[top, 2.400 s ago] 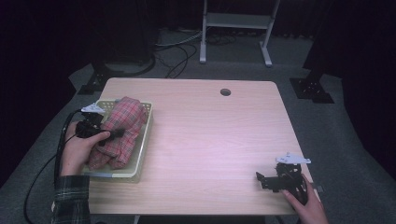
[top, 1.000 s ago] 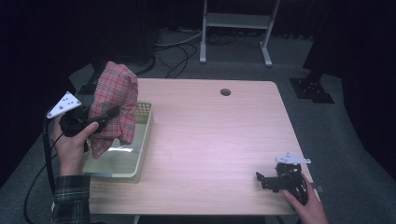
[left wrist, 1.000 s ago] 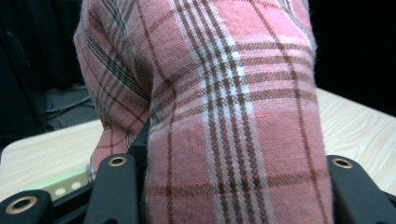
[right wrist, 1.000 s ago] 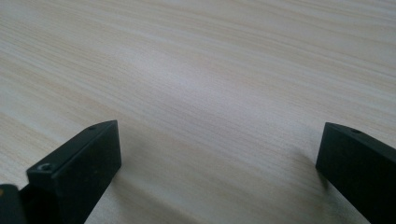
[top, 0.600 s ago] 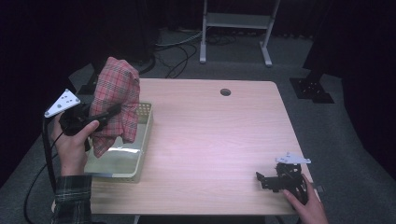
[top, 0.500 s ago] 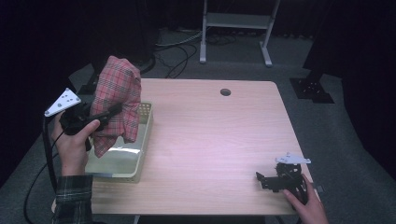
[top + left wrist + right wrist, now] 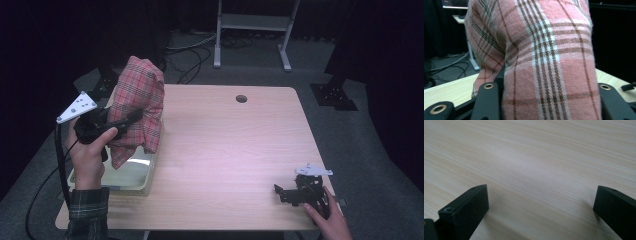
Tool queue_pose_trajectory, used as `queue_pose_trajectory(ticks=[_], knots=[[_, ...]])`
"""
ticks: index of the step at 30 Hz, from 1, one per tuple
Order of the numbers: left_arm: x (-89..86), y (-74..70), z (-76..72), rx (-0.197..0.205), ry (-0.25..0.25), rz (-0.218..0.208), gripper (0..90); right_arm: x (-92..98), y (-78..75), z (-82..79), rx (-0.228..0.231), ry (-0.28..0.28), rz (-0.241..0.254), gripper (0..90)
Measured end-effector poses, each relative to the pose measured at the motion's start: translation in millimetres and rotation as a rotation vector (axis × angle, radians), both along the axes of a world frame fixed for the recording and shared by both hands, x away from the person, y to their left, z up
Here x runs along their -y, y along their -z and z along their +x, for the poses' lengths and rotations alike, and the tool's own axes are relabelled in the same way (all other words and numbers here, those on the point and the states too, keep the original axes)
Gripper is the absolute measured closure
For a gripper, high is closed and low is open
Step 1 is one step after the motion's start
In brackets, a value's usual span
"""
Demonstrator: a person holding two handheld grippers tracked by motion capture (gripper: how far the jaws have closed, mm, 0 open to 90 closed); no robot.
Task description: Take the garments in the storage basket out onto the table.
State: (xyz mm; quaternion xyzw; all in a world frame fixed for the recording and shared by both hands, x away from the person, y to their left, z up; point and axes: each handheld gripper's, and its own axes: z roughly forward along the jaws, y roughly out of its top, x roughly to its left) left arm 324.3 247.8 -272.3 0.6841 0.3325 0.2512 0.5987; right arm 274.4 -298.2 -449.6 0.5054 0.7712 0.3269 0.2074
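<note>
A pink and red plaid cloth (image 7: pixel 141 95) hangs in the air above the left edge of the table, its lower end dangling over a pale tray (image 7: pixel 131 186). My left gripper (image 7: pixel 134 116) is shut on the cloth about midway down. In the left gripper view the cloth (image 7: pixel 549 57) bulges between the two black jaws of the left gripper (image 7: pixel 546 87). At the table's front right corner my right gripper (image 7: pixel 281 193) rests low in a hand. The right gripper view shows the right gripper (image 7: pixel 541 192) open over bare wood, with nothing between its jaws.
The light wooden table (image 7: pixel 235 145) has a round cable hole (image 7: pixel 241 98) near its far edge. A metal stand (image 7: pixel 252 30) and cables (image 7: pixel 192 52) lie on the floor behind the table. The tray's floor shows bare under the cloth.
The cloth lay in the tray at first; the left gripper has lifted it out and carried it up and slightly right. The right gripper has not moved.
</note>
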Motion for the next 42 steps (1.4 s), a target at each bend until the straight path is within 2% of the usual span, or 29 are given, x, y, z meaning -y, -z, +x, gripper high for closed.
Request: queue_pose_trajectory(ticks=[12, 33, 42], knots=[[34.7, 1.9, -3.2, -0.005, 0.075, -0.033, 47.6, 0.0, 0.0, 0.0, 0.0, 0.0, 0.0, 0.0], [91.4, -0.7, -10.2, 0.018, 0.194, -0.081, 47.6, 0.0, 0.0, 0.0, -0.001, 0.0, 0.0, 0.0], [113.5, 4.2, -12.3, 0.012, 0.241, -0.092, 47.6, 0.0, 0.0, 0.0, 0.0, 0.0, 0.0, 0.0]])
